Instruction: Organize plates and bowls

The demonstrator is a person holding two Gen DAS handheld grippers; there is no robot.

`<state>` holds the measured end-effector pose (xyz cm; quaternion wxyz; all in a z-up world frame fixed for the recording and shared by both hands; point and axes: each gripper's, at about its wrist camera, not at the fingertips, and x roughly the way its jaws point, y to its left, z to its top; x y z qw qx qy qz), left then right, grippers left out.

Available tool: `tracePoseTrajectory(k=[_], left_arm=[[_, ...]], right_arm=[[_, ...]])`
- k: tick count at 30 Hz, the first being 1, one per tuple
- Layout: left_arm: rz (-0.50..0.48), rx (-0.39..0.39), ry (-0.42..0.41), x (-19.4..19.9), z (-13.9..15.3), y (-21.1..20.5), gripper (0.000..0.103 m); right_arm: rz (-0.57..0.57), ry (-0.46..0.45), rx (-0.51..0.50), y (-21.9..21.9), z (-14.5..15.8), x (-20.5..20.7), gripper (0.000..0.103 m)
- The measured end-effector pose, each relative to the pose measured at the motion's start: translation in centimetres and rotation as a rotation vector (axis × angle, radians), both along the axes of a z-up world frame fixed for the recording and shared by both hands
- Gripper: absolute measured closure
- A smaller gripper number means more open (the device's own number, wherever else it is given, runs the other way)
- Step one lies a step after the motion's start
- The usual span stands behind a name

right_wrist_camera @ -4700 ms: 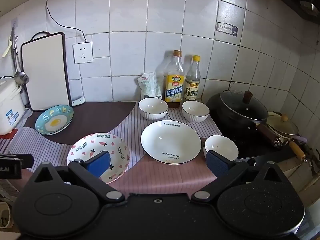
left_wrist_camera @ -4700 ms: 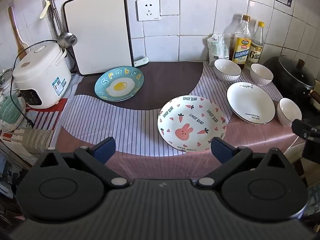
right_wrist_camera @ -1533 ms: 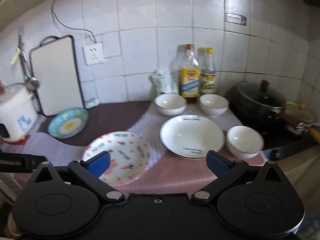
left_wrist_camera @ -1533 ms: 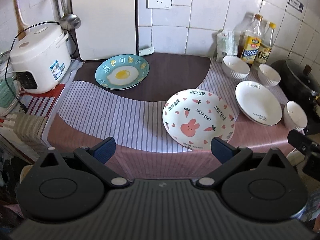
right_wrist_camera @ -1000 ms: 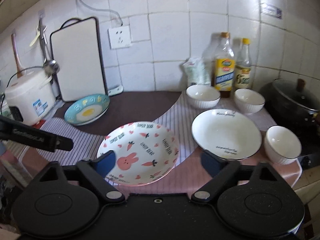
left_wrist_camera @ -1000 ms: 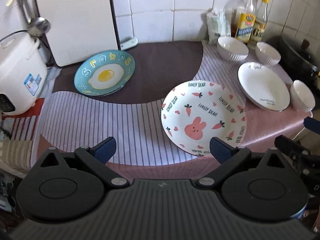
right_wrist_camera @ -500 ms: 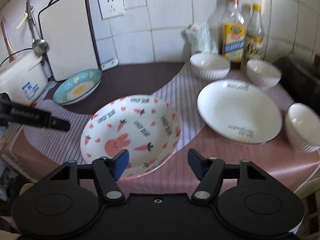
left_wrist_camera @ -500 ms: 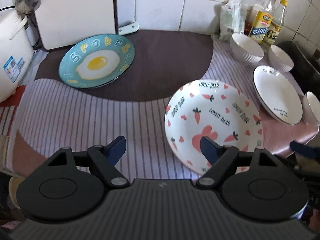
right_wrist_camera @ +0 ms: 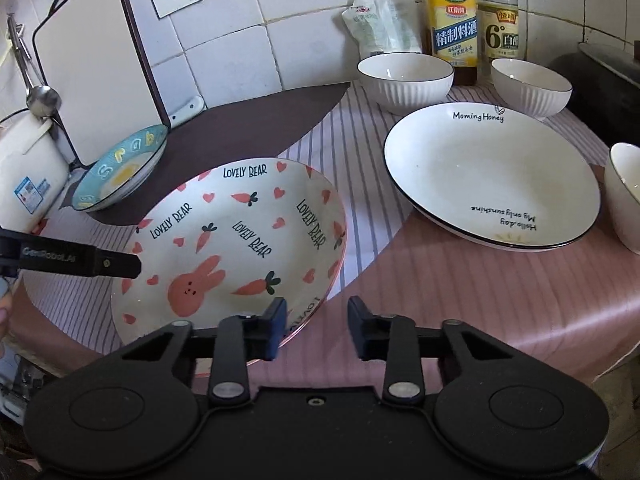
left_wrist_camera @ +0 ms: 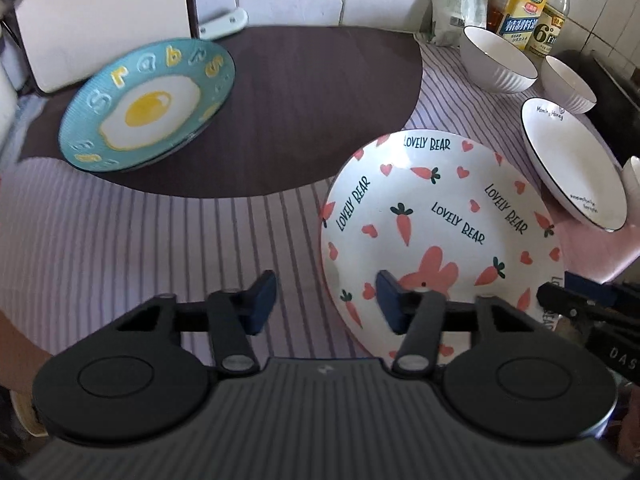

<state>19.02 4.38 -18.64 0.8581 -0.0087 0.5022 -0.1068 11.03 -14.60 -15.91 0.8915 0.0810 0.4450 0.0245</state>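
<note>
A white deep plate with a pink rabbit and carrots [left_wrist_camera: 440, 208] [right_wrist_camera: 240, 240] lies on the striped cloth near the counter's front edge. My left gripper [left_wrist_camera: 326, 304] straddles the plate's left rim, one finger outside, one over the inside. Its jaws are closing and the pads stand apart from the rim. My right gripper [right_wrist_camera: 318, 326] straddles the plate's near right rim the same way. Its jaws are also closing with a gap left on both sides. A blue fried-egg plate [left_wrist_camera: 148, 108] [right_wrist_camera: 120, 168] sits at the back left, a white plate [right_wrist_camera: 492, 172] to the right.
Three white ribbed bowls [right_wrist_camera: 404, 76] [right_wrist_camera: 532, 84] [right_wrist_camera: 628, 192] ring the white plate. Two bottles [right_wrist_camera: 452, 20] and a pouch stand against the tiled wall. A cutting board [right_wrist_camera: 96, 64] and a rice cooker [right_wrist_camera: 24, 176] are at the left, a dark pot at the far right.
Both grippers have come down and forward onto the rabbit plate. Their jaws have narrowed from wide open, and the plate's rim now sits between each pair of fingers.
</note>
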Motion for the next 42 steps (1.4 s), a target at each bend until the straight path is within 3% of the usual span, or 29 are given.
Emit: tracePoseTrajectory(k=[2,3,5,11,19,33,42], left_arm=[[-0.010,-0.041,0.031,0.5,-0.3,0.4,0.071],[-0.003,-0.083,0.057,0.7,-0.4,0.8,0.076],[0.038,-0.197,0.135,1.2,-1.1,2.0,0.076],[0.046,-0.244,0.155,0.8,-2.3,2.3,0.087],[0.000,-0.158,0.069,-0.2,-2.3,0.4,0.080],[-0.033,-0.123,0.057,0.1,-1.0,0.3,0.079],[-0.032,-0.108,-0.006,2.9,2.0,0.5,0.079]], right_arm=[[0.010,-0.001,0.042,-0.3,-0.3,0.3,0.081],[0.014,0.004,0.044,-0.3,-0.3,0.5,0.081],[0.026,0.023,0.045,-0.4,-0.4,1.1,0.081],[0.038,0.025,0.082,-0.9,-1.0,1.4,0.081],[-0.011,0.002,0.208,-2.0,-2.7,1.8,0.080],[0.107,0.003,0.146,-1.7,-1.2,2.8,0.080],[0.127,-0.058,0.157,-1.7,0.9,6.1,0.079]])
